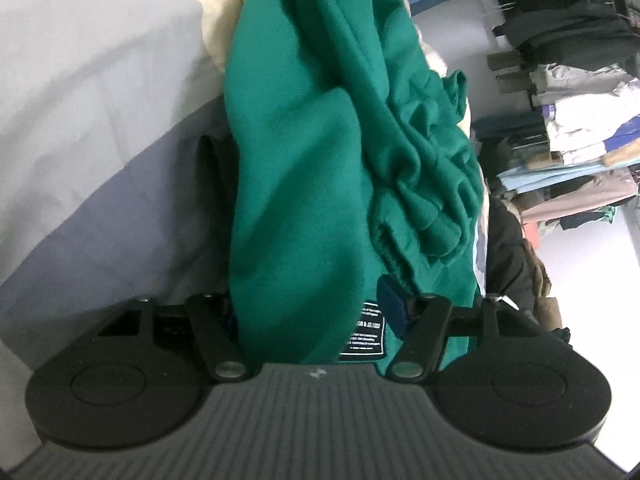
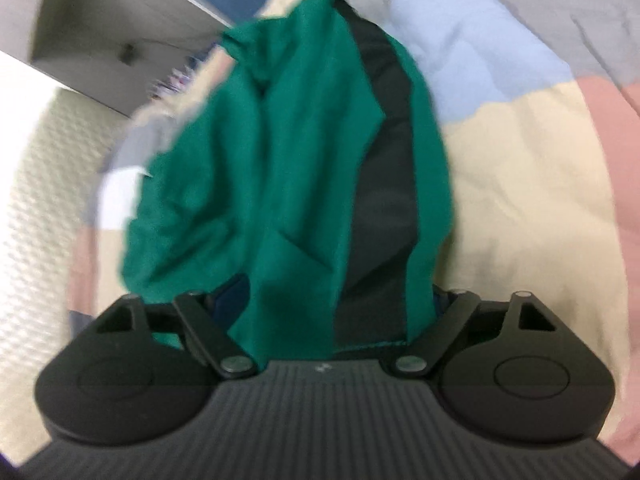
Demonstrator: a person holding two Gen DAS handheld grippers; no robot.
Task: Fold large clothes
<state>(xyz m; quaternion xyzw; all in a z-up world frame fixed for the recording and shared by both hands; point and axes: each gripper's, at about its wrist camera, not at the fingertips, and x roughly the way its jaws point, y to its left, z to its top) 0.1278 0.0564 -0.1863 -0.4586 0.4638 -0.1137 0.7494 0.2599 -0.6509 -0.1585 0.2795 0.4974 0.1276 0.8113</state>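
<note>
Green garment bunched between both claws, over the bed.

The left gripper (image 1: 316, 320) has its jaws spread around a thick wad of the green garment (image 1: 304, 184), label (image 1: 363, 330) at 6 o'clock; whether the pads truly pinch, I cannot tell. The right gripper (image 2: 332, 316) likewise straddles a broad fold with a dark stripe (image 2: 380, 200) running toward 12 o'clock, above the patchwork bedspread (image 2: 520, 184). The cloth looks soft, limp and fairly heavy, so it is best taken at hems or the elastic waistband.

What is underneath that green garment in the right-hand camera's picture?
Under the green garment lies a patchwork bedcover in cream, pink, pale blue and grey blocks. What is directly beneath the cloth, and the gripper's fingertips, are covered by it.
</note>
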